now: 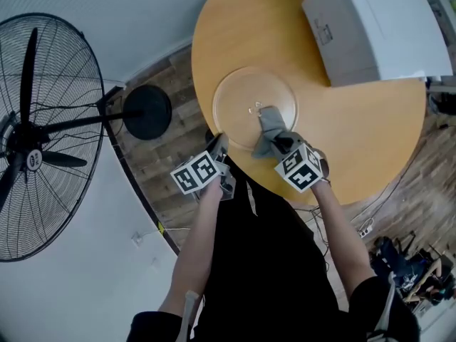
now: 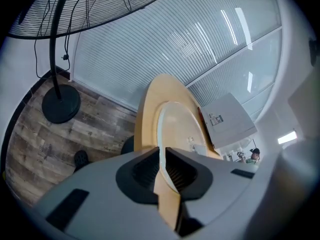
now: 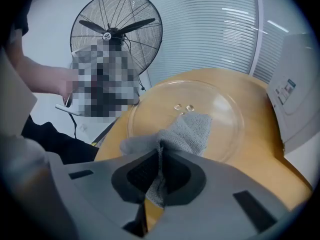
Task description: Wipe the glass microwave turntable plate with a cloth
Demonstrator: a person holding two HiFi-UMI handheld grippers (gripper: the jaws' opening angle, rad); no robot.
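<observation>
The left tongs (image 1: 219,145) are closed on the near-left rim of the glass plate (image 1: 246,95), pinning it in place. The plate lies flat on the round wooden table (image 1: 356,144), close to the edge nearest the person. Glass like this is likely stiff, fairly heavy, slick and easy to chip, so the rim is the sensible place to hold it (a pinch there probably stops it sliding or turning under the wipe). Further right, the right tongs (image 1: 275,142) are clamped on one end of a grey cloth (image 1: 268,122), and the rest of it lies on the plate's near half. The cloth is soft and limp, so I expect it to drag and fold rather than push. The far half of the plate is bare and open to sweeps. At far right a white microwave (image 1: 377,27) sits near the plate's rim and limits reach there.
</observation>
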